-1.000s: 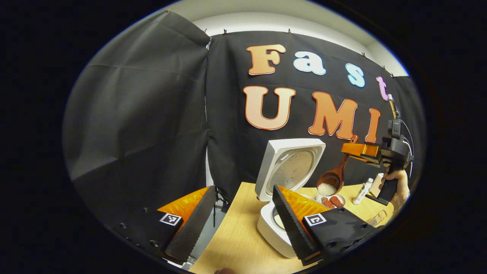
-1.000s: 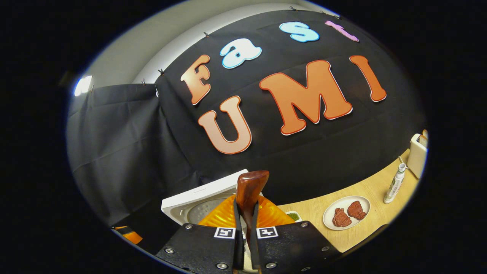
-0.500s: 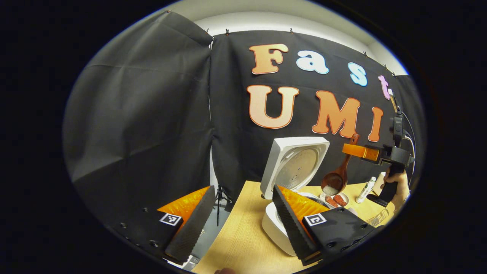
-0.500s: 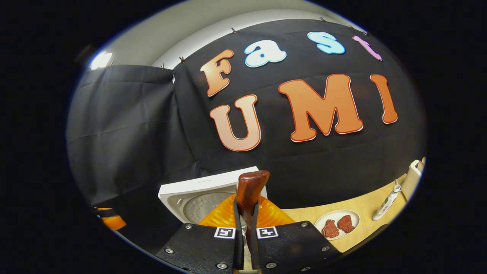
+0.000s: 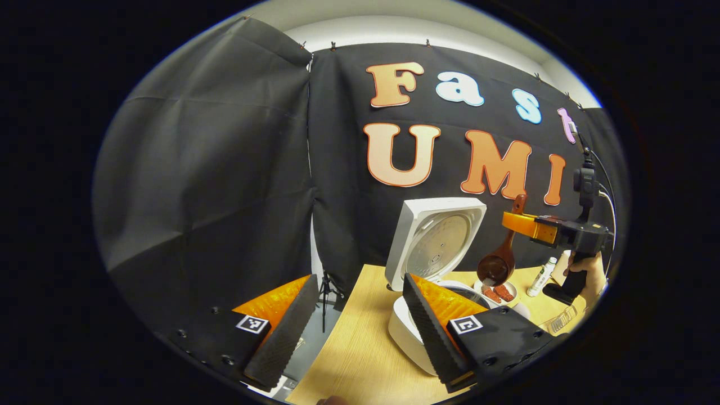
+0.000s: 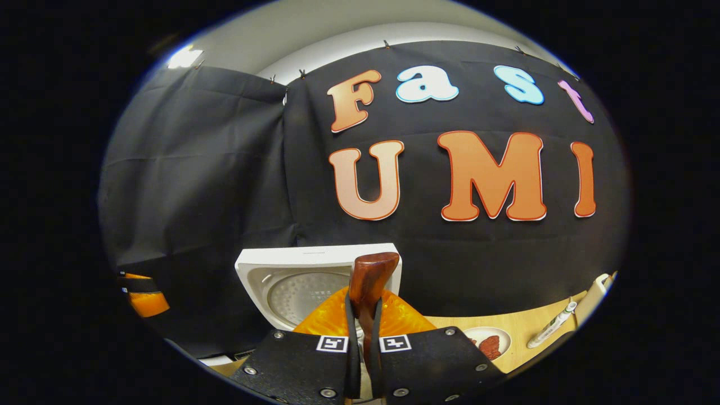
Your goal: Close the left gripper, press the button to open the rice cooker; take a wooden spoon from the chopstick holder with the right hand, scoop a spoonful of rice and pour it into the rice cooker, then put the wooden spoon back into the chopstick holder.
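Note:
The white rice cooker (image 5: 409, 332) stands on the wooden table with its lid (image 5: 436, 244) raised upright; the lid (image 6: 292, 281) also appears in the right gripper view. My right gripper (image 5: 523, 224) is shut on the handle of the dark wooden spoon (image 5: 498, 261), whose bowl hangs above the cooker's right side with a little white rice at its lower lip. In the right gripper view the spoon handle's end (image 6: 368, 281) sticks up between my shut fingers. My left gripper (image 5: 351, 318) stands open, low and in front of the cooker, holding nothing.
A white plate with two reddish pieces (image 5: 498, 293) lies behind the cooker, also seen as the plate (image 6: 489, 342). A small white bottle (image 5: 541, 275) and a clear container (image 5: 557, 323) stand at the table's right. A hand (image 5: 585, 264) holds the right gripper's grip.
The right gripper has levelled and turned, tipping the spoon so most of the rice has left its bowl. The left gripper has hardly moved.

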A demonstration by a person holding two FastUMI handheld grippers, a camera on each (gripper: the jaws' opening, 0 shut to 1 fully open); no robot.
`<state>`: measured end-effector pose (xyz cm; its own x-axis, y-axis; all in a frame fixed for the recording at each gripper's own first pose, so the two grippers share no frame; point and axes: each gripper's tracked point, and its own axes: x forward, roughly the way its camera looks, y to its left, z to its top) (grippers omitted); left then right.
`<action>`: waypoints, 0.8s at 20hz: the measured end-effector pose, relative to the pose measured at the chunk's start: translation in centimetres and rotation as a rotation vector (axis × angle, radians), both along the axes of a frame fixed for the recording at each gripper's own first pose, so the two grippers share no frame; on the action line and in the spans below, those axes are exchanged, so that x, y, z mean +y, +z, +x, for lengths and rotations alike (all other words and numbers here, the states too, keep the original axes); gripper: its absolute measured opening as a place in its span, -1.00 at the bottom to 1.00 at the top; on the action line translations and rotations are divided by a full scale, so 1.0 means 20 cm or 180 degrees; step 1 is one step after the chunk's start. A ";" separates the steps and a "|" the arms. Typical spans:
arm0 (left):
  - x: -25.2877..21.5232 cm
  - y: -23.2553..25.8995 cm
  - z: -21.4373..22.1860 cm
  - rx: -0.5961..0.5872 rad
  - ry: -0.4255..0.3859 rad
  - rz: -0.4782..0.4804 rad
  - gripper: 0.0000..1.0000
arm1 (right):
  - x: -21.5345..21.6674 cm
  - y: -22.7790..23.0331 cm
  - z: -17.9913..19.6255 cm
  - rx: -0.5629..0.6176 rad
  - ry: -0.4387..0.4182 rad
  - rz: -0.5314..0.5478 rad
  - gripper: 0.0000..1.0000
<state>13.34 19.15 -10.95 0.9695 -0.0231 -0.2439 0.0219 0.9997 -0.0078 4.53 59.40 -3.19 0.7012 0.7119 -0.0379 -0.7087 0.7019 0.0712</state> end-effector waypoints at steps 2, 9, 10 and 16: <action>0.00 0.00 -0.01 0.0002 0.0012 0.0012 1.00 | 0.01 -0.01 -0.03 -0.0028 0.0058 -0.0051 -0.88; -0.02 0.00 -0.04 0.0021 0.0031 0.0009 1.00 | -0.01 -0.03 -0.06 -0.0193 0.0095 -0.0213 -0.88; -0.02 0.00 -0.05 0.0016 0.0031 0.0015 1.00 | -0.03 -0.02 -0.06 -0.0160 0.0090 -0.0166 -0.88; -0.10 0.03 -0.09 -0.0013 -0.0003 -0.0010 1.00 | -0.28 0.06 0.01 0.0344 -0.0085 0.0485 -0.88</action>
